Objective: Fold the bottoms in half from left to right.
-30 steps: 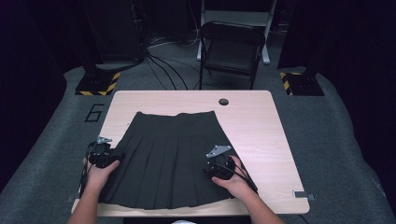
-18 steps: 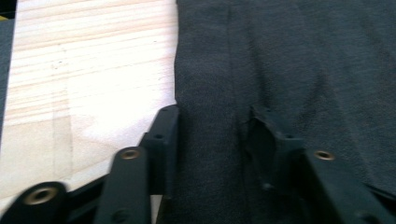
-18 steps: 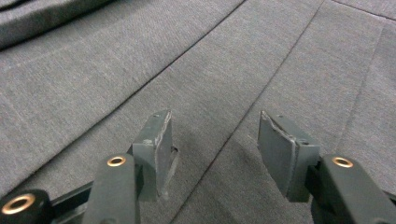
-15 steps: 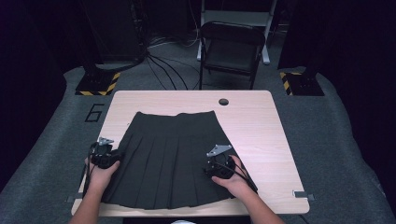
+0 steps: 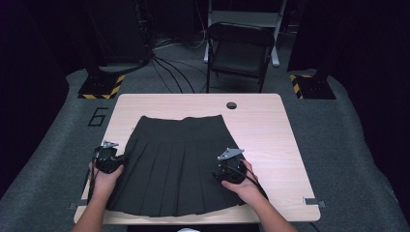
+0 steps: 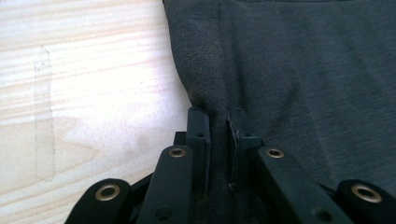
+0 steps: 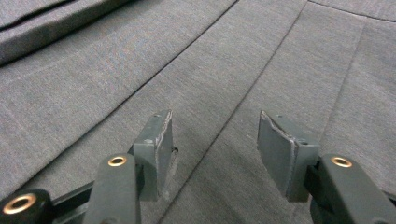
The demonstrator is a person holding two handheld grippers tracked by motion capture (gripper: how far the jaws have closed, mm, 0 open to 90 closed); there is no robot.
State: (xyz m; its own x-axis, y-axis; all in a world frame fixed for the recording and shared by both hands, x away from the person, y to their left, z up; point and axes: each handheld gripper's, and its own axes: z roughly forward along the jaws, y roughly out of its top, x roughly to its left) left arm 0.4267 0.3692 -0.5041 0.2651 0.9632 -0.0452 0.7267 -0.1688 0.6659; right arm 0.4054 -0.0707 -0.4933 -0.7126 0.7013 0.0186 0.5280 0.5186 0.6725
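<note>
A dark grey pleated skirt (image 5: pixel 179 159) lies flat on the light wooden table (image 5: pixel 270 130), waistband at the far side. My left gripper (image 5: pixel 113 159) sits at the skirt's left edge; its jaws have just been closing and now pinch a fold of that edge (image 6: pixel 218 135). My right gripper (image 5: pixel 227 170) rests on the skirt's right part. Its jaws (image 7: pixel 212 135) stand apart over the flat pleats (image 7: pixel 224 93), gripping nothing.
A round cable hole (image 5: pixel 231 105) is in the table near its far edge. Bare tabletop (image 6: pixel 84 93) lies left of the skirt. A folding chair (image 5: pixel 239 48) stands behind the table, with cables on the floor.
The left gripper has shifted slightly toward the skirt's left edge and closed on it. The right gripper has stayed where it was.
</note>
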